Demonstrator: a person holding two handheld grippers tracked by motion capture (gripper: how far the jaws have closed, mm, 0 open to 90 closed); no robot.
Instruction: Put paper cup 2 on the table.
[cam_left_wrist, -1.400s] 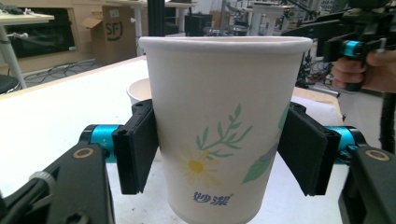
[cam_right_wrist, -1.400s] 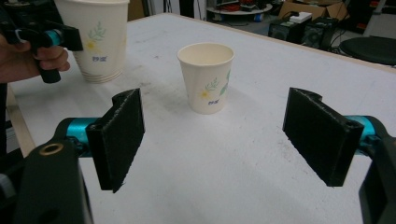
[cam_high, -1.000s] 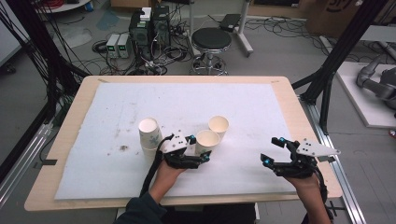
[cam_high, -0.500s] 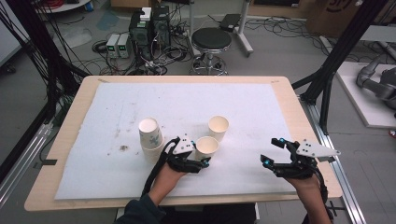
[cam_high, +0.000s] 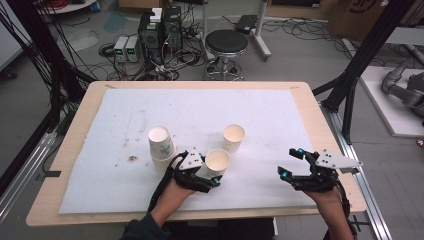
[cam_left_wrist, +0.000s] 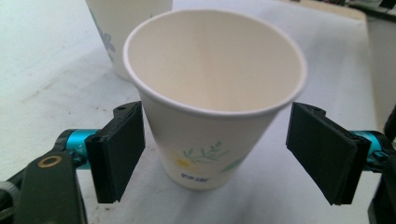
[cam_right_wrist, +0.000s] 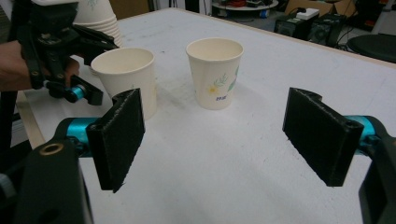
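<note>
A white paper cup with a flower print (cam_left_wrist: 210, 116) stands upright on the white mat between the jaws of my left gripper (cam_left_wrist: 219, 154). The jaws have just been opening, and both pads stand off the cup's wall. From above, that cup (cam_high: 218, 161) is near the front middle with the left gripper (cam_high: 212, 171) around it. A second single cup (cam_high: 233, 136) stands just behind it to the right. A stack of cups (cam_high: 161, 142) is to the left. My right gripper (cam_high: 291, 162) hovers open at the front right, nothing between its pads (cam_right_wrist: 121, 135).
The white mat (cam_high: 125, 115) covers most of the wooden table (cam_high: 65, 150). The right gripper view looks toward both single cups (cam_right_wrist: 128, 77) (cam_right_wrist: 215, 70) and the other hand. Beyond the far edge are a stool (cam_high: 226, 42) and electronics on the floor.
The left gripper's jaws have spread apart and let go of the front cup, which moved slightly toward the near edge with the hand. The right gripper has stayed put.
</note>
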